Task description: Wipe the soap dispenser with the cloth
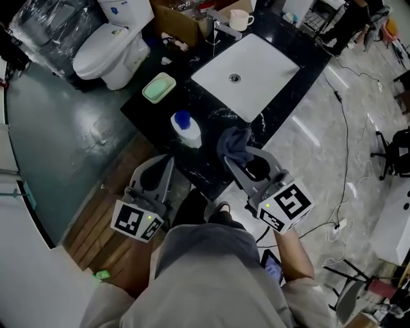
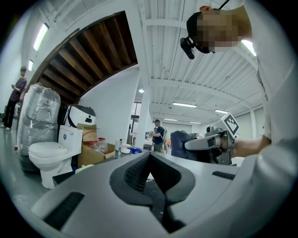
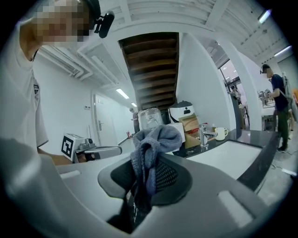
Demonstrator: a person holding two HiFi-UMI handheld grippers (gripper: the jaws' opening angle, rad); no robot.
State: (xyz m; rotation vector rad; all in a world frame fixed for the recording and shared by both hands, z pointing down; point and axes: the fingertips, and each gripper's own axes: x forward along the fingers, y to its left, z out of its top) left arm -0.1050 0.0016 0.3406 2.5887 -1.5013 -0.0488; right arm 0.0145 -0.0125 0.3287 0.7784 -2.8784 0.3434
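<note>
The soap dispenser (image 1: 186,129), a white bottle with a blue cap, stands on the black counter (image 1: 144,110) near its front edge. My right gripper (image 1: 238,161) is shut on a dark grey-blue cloth (image 1: 232,143), which bunches up above the jaws just right of the dispenser and apart from it. In the right gripper view the cloth (image 3: 151,144) hangs between the pads. My left gripper (image 1: 168,161) sits below the dispenser in front of the counter edge, shut with nothing in it. In the left gripper view the jaws (image 2: 150,157) meet, and the right gripper (image 2: 205,143) with the cloth (image 2: 180,142) shows beyond.
A white sink (image 1: 246,73) with a faucet (image 1: 221,29) lies behind the dispenser. A green soap dish (image 1: 159,87) sits to its left and a mug (image 1: 240,19) at the back. A toilet (image 1: 109,45) and a cardboard box (image 1: 182,22) stand beyond. Cables (image 1: 346,160) run over the floor.
</note>
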